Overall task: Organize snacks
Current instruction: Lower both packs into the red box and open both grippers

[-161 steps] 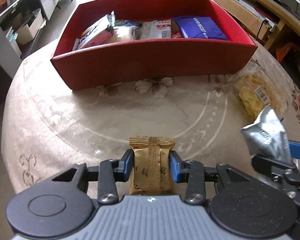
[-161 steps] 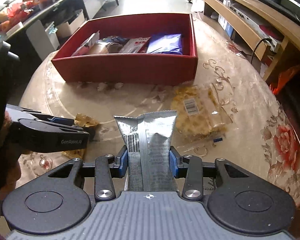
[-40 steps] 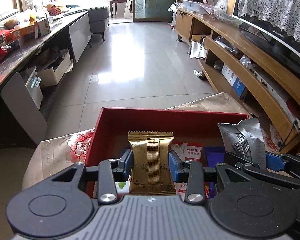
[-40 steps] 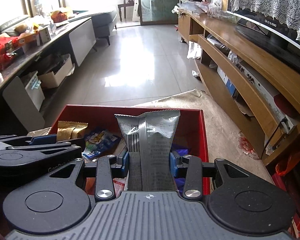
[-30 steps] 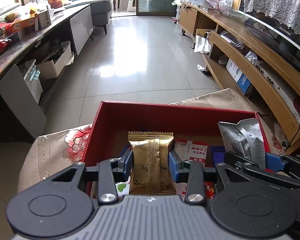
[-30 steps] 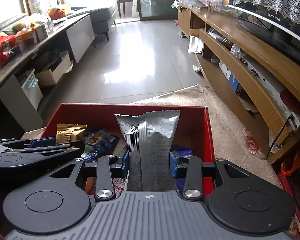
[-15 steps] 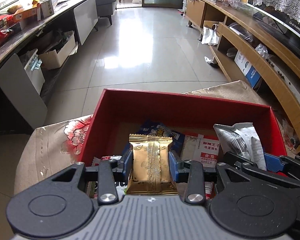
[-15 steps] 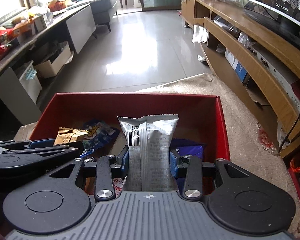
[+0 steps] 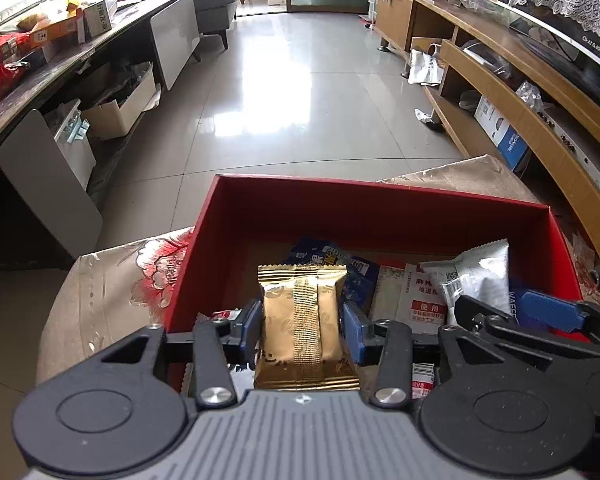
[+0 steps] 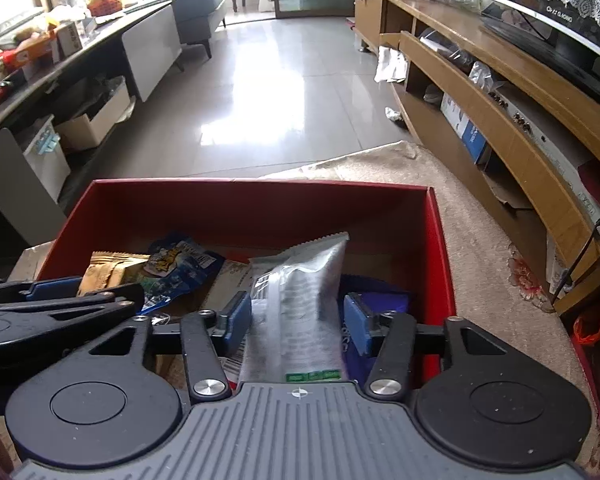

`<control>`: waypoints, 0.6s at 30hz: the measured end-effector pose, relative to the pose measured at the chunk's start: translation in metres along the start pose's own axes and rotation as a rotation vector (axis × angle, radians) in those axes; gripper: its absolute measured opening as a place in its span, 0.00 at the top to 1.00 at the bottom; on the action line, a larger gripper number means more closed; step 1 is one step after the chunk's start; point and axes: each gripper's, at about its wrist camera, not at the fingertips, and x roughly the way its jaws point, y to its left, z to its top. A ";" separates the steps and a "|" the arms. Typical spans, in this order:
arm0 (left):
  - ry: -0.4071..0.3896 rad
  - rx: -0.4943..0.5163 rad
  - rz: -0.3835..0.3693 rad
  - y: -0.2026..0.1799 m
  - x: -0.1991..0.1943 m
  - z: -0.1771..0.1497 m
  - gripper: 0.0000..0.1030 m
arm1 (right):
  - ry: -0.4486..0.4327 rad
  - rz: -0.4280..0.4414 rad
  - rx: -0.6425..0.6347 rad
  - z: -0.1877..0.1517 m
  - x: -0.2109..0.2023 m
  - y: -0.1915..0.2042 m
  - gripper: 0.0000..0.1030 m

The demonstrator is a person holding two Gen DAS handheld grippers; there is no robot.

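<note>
- We see the left gripper opening, gold packet between its pads; it may snag instead of dropping into the red box.
- Right gripper jaws opening, clear of the tilting silver packet; it could topple onto the near snacks.

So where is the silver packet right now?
In the right wrist view the silver packet sits tilted between the opening jaws of the right gripper, over the right half of the red box, just left of a blue packet.
</note>
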 end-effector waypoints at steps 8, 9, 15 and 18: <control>-0.013 -0.014 -0.011 0.003 -0.008 0.002 0.54 | -0.021 -0.005 0.010 0.002 -0.006 -0.003 0.38; -0.016 -0.014 -0.011 0.003 -0.009 0.003 0.54 | -0.025 -0.007 0.011 0.002 -0.008 -0.004 0.37; -0.045 -0.004 -0.002 0.005 -0.020 0.001 0.50 | -0.040 -0.012 0.010 0.001 -0.019 -0.004 0.33; -0.053 -0.012 -0.004 0.008 -0.025 0.000 0.48 | -0.043 -0.011 0.002 -0.002 -0.025 -0.003 0.32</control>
